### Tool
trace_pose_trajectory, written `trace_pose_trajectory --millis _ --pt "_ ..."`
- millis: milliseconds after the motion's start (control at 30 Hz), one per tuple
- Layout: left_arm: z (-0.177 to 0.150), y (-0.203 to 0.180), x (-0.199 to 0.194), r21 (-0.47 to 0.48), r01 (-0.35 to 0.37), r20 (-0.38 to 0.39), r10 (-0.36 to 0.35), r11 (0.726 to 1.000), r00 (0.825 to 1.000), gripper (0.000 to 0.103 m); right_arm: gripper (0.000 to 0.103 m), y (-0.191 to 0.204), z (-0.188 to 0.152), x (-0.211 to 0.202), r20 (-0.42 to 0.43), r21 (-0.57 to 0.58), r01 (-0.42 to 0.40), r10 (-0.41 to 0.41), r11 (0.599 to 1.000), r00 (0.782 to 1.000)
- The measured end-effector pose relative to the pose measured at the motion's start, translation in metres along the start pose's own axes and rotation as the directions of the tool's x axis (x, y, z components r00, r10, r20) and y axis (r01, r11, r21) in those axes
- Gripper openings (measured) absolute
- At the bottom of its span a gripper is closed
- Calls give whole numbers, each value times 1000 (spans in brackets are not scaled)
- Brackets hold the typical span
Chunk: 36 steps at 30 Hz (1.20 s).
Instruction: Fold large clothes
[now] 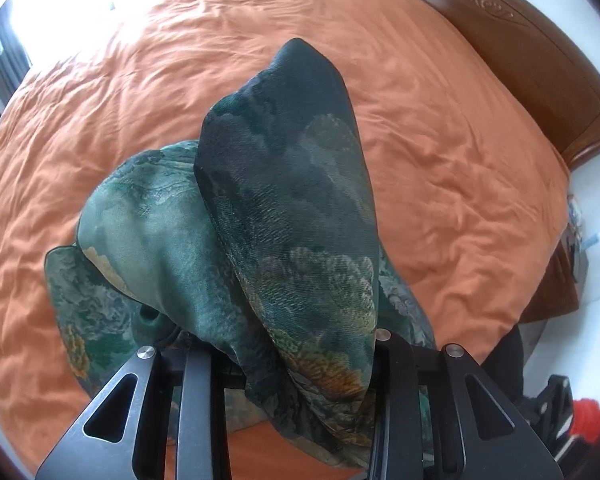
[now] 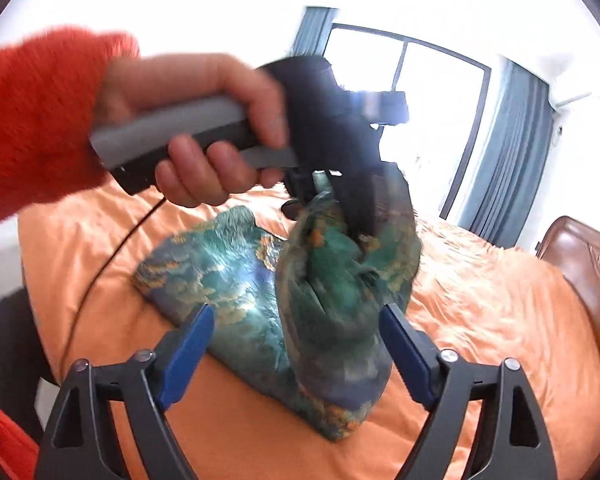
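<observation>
I see one piece of clothing (image 2: 228,280), a green cloth with a printed pattern in blue and orange, and it lies partly folded on the one bed, on the orange sheet (image 1: 440,140). My left gripper (image 1: 292,364) points steeply down and its two jaws are pressed onto a bunch of this cloth, so one flap of it stands up in front of the left camera and hides the fingertips. In the right camera I see the same gripper from outside: one hand (image 2: 204,120) with a red fluffy sleeve (image 2: 32,120) holds its grey handle, and one thin black cable (image 2: 100,264) hangs from it down over the sheet. The lifted part of the cloth hangs from this gripper, while the rest stays flat on the bed. My right gripper (image 2: 296,344) has its two blue pads (image 2: 188,348) spread wide apart, and they touch nothing; the cloth lies between and beyond them. One brown wooden headboard (image 1: 540,60) is at the far side of the bed, and one big window (image 2: 420,112) with grey curtains is behind.
</observation>
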State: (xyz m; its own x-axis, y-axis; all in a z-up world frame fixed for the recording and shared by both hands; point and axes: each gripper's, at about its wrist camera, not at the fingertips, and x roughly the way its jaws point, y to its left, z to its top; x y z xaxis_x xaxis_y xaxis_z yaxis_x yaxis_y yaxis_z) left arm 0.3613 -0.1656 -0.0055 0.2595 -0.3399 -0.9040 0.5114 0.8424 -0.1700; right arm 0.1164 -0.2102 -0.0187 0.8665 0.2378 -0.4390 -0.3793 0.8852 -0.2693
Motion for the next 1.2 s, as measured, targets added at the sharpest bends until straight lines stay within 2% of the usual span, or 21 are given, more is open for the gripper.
trace_pose_trajectory --millis 100,233,467,667,767,833,933,1000,1067,1200 --pt "-6 18 -7 -21 -5 7 5 1000 1000 32 87 -10 -7 -3 -10 70 -24 25 997 1000" --pt "-17 37 -12 -24 -28 11 28 999 1000 32 87 -26 -23 3 -68 126 4 4 992 998" --pt "-35 73 -12 -50 -67 14 68 996 998 32 87 -43 -42 11 -123 221 13 15 975 992" --pt "-53 113 -11 -118 -73 16 75 990 997 33 87 -95 -61 34 -214 366 74 7 928 977" --pt "-61 135 -8 -160 -68 13 71 985 997 33 87 -116 -51 52 -226 398 75 19 915 974" --pt "-65 146 -6 -185 -64 14 68 981 998 33 87 -122 -38 68 -225 395 52 41 917 973" --pt "-72 165 -3 -222 -55 23 61 973 998 33 87 -117 -17 96 -223 389 -36 132 920 966" --pt "-78 176 0 -248 -41 26 49 968 998 33 87 -105 -6 118 -233 370 -86 182 925 955" --pt "-82 184 6 -265 -22 29 31 964 999 34 87 -91 1 135 -244 341 -106 197 934 950" --pt "-91 195 20 -244 -51 23 59 968 998 35 87 -57 1 174 -250 284 -167 241 944 938"
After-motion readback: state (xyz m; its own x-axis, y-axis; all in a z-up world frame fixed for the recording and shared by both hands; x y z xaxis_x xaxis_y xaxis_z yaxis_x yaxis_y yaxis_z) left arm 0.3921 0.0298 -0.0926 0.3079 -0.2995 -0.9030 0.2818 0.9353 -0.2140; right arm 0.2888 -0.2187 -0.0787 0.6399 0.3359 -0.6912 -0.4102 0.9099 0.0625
